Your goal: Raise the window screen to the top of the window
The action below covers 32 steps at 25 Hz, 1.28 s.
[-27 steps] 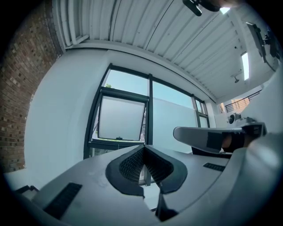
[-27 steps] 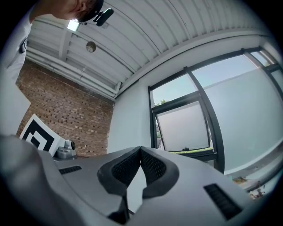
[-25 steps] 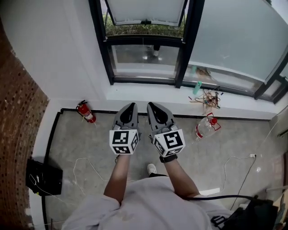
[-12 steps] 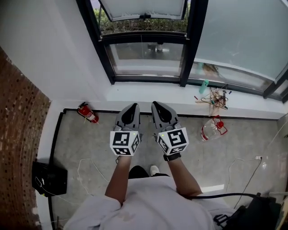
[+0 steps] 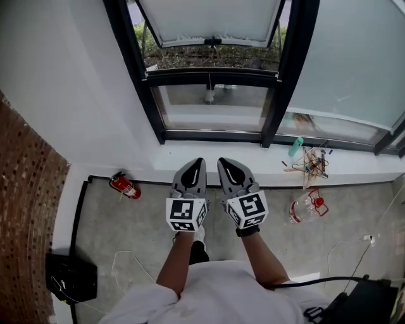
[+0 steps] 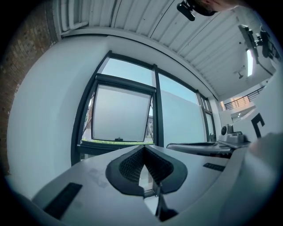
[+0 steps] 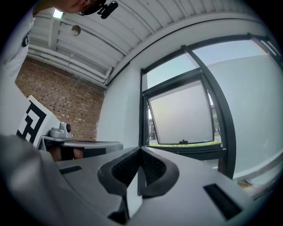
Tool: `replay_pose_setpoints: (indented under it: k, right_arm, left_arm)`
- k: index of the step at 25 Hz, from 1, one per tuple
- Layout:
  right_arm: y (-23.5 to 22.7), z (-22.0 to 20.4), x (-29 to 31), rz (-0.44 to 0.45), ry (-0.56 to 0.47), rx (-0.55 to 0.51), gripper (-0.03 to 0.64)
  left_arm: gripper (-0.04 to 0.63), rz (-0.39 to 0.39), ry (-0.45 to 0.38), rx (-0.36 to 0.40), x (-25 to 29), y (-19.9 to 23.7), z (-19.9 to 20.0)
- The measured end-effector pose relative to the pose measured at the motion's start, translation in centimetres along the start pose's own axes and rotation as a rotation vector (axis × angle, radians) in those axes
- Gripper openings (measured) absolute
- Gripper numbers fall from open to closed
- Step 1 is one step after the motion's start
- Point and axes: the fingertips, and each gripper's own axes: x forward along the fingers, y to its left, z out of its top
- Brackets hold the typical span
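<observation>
1. Two hand-held grippers point at a black-framed window (image 5: 286,69) from across a concrete floor (image 5: 133,221). The left gripper (image 5: 197,162) and right gripper (image 5: 223,161) are held side by side, just short of the white sill (image 5: 209,157).
2. Both tools are clenched and empty. In the left gripper view the ribbed pads of the left gripper (image 6: 143,148) meet at the tip with nothing between them. The right gripper view shows the same for the right gripper (image 7: 140,150).
3. A pale panel (image 5: 209,19) in the window's upper left bay is swung outward at its lower edge, where there is a small dark handle (image 5: 212,41). Greenery shows through the gap below it. Whether this panel is the screen cannot be told. It hangs ahead of and above the jaws, well apart from both.
4. A red fire extinguisher (image 5: 124,186) lies by the wall at left. At right, a clear bottle (image 5: 305,207) with a red cap lies on the floor, and a tangle of small items (image 5: 310,161) sits on the sill.
5. A brick wall (image 5: 25,221) runs along the left side.
</observation>
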Motion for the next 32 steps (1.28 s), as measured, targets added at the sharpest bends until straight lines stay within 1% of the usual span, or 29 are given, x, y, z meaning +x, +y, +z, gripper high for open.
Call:
replay_pose_setpoints:
  k: [2,5,8,11,13,15,17,21,23,27,30,32]
  right_arm:
    - [-0.8,0.2,3.6,-0.015,-0.005,-0.02,0.002]
    - [-2.0,1.5,8.9,-0.019,-0.021,-0.05,0.002]
    - [-2.7,2.3,13.8,-0.026,-0.039,-0.061,0.002]
    - [-2.9,1.1,17.9,-0.038,-0.014,-0.053,0.002]
    - [-3.4,-0.6,19.8,-0.047,0.023,-0.037,0.002]
    - [-4.6,-1.9,21.5,-0.058,0.053,-0.021,0.002]
    - [-6.4,-2.9,23.0,-0.071,0.067,-0.015,0.002]
    - [-10.9,-3.9,26.6,-0.079,0.058,-0.002,0.002]
    - [-13.6,-4.1,28.5,-0.078,0.042,0.008,0.002]
    - [-20.2,-3.1,32.7,-0.072,-0.003,0.022,0.002]
    - [-24.6,-1.8,35.1,-0.072,-0.038,0.015,0.002]
    - [-26.7,-1.6,36.2,-0.066,-0.043,0.011,0.002]
  left_arm:
    - [0.0,0.008,-0.022,0.015,2.4,3.4,0.5]
    - [0.0,0.013,-0.042,-0.006,6.2,8.5,1.4]
    - [0.0,0.004,-0.048,-0.006,9.4,12.6,2.0]
    - [0.0,-0.018,-0.049,-0.028,11.8,15.9,1.7]
    - [0.0,-0.036,-0.028,-0.059,13.5,17.3,0.6]
    - [0.0,-0.058,-0.001,-0.07,15.5,18.0,-0.6]
    - [0.0,-0.076,0.012,-0.064,17.7,18.3,-1.5]
    - [0.0,-0.097,0.012,-0.06,23.0,19.1,-2.6]
    - [0.0,-0.106,0.018,-0.039,26.1,19.3,-3.0]
    - [0.0,-0.105,-0.004,0.023,33.3,19.8,-1.8]
    - [0.0,-0.102,-0.03,0.051,38.3,19.8,-0.2]
    - [0.0,-0.095,-0.038,0.063,40.8,19.8,0.1]
